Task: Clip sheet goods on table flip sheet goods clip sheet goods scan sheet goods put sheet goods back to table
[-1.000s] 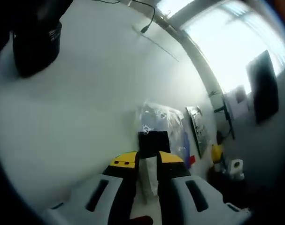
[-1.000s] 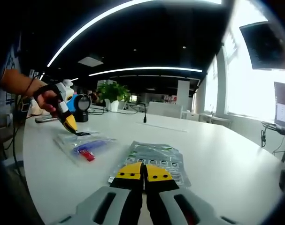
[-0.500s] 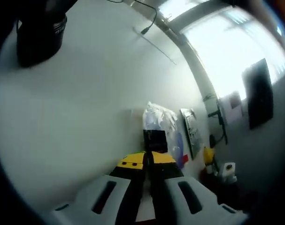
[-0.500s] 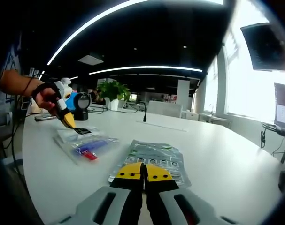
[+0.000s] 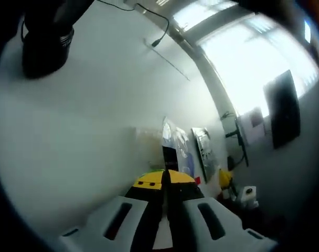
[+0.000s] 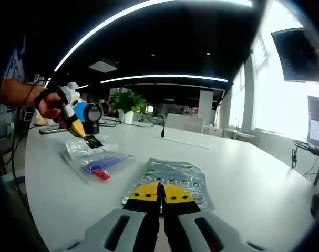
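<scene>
We saw the clear sheet packet lifted at one end off the white tabletop, pinched by the left claw; the right gripper view alone showed the holding hand. The right claw was pressed together, holding nothing, just before a silvery pouch.

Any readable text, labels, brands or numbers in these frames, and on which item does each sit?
None can be read.
Silver blister sheet: print too small.
Black label on the clear bag clipped by the left gripper: blurred.
Clear bag with blue and red items: no legible marks.
</scene>
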The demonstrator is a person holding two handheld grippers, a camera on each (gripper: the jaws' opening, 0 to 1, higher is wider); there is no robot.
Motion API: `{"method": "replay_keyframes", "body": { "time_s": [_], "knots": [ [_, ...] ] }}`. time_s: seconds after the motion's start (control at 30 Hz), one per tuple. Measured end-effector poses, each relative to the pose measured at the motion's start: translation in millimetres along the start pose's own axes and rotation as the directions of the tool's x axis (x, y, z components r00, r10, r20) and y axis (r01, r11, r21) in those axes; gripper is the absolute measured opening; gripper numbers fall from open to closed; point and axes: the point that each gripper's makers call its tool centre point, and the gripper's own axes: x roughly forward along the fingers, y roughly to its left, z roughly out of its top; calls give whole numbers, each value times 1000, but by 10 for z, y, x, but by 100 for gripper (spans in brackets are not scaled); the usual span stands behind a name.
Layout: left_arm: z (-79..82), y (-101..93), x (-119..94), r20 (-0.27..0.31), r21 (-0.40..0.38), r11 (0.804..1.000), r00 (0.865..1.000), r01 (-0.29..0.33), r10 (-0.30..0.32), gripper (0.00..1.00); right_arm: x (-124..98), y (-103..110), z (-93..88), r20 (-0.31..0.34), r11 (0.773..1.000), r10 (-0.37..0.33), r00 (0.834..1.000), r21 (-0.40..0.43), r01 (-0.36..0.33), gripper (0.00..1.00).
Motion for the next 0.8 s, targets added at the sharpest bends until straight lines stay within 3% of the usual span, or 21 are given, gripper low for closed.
{"method": "replay_keyframes", "body": {
  "time_s": [0.2, 0.43, 0.6, 0.8],
  "knots": [
    [-33, -22, 6, 3, -12, 1000, 1000, 4, -4, 0, 48, 42, 12, -11, 997, -4, 1000, -76, 3, 0],
    [-51, -75, -20, 12, -19, 1000, 1000, 4, -4, 0, 84, 241, 106, 13, 996, 66, 998, -54, -65, 0],
    [-31, -115, -30, 19, -7, 1000, 1000, 7, -7, 0, 145, 592, 271, 59, 987, 150, 987, -68, -146, 2],
    [-61, -149, -35, 29, -11, 1000, 999, 15, -15, 0, 191, 890, 382, 76, 976, 190, 979, -120, -181, 6]
  ]
}}
